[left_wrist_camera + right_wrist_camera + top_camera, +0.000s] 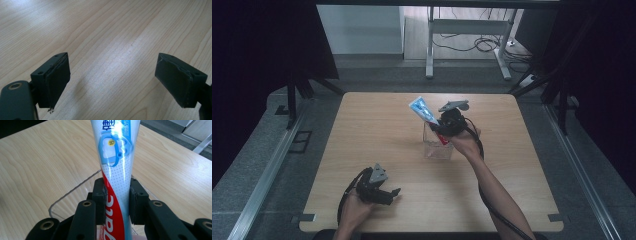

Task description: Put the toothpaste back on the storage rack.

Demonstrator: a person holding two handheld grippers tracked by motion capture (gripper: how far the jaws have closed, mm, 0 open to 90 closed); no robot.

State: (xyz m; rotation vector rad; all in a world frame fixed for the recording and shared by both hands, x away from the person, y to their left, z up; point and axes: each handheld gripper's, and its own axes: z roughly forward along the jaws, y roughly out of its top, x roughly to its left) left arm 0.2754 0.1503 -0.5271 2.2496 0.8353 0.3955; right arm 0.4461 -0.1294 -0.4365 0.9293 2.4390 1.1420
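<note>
Right gripper (117, 203) clamps a toothpaste tube (116, 162) above the clear container (438, 145); left gripper (112, 80) rests spread wide over the table (105, 30).

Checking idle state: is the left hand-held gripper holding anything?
No, the left hand-held gripper has its jaws wide apart with only bare table between them.

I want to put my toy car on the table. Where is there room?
Lots of bare wood left of the clear cup, up to the table edge, and along the far right side. It is crowded at the cup, where the right claw holds the toothpaste tube, and by the left claw.
</note>
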